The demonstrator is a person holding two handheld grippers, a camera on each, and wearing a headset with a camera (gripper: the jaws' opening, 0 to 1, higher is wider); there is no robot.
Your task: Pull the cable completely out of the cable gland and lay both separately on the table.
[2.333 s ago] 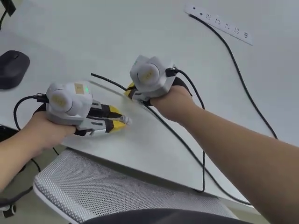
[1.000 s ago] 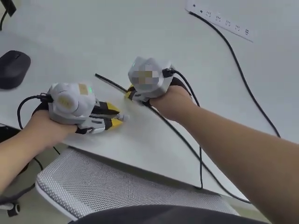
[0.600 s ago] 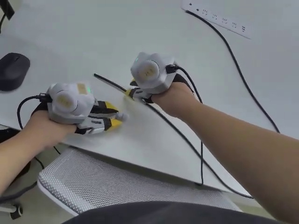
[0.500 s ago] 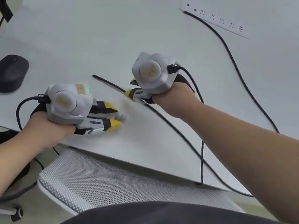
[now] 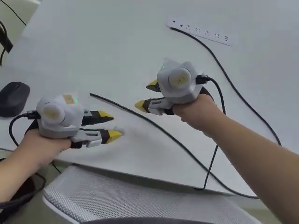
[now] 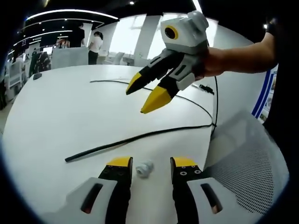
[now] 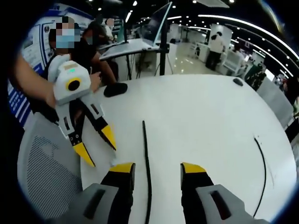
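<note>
The black cable [image 5: 140,116] lies loose on the white table [image 5: 117,51], running diagonally; it also shows in the left gripper view [image 6: 140,136] and right gripper view [image 7: 145,149]. The small white cable gland [image 6: 145,169] rests on the table, apart from the cable, between the spread jaws of my left gripper [image 6: 152,163], which is open and not touching it. My left gripper [image 5: 111,125] sits low near the table's front edge. My right gripper [image 5: 145,95] hovers open above the cable, with the cable passing below its jaws [image 7: 157,169].
A white power strip [image 5: 198,31] lies at the back, its black cord [image 5: 243,100] running down the right side. A dark mouse [image 5: 11,95] sits far left. A grey mesh chair [image 5: 117,196] stands below the table's front edge.
My right gripper has let go of the cable, opened, and lifted up and to the right. The cable now lies free on the table. The left gripper stays low by the gland.
</note>
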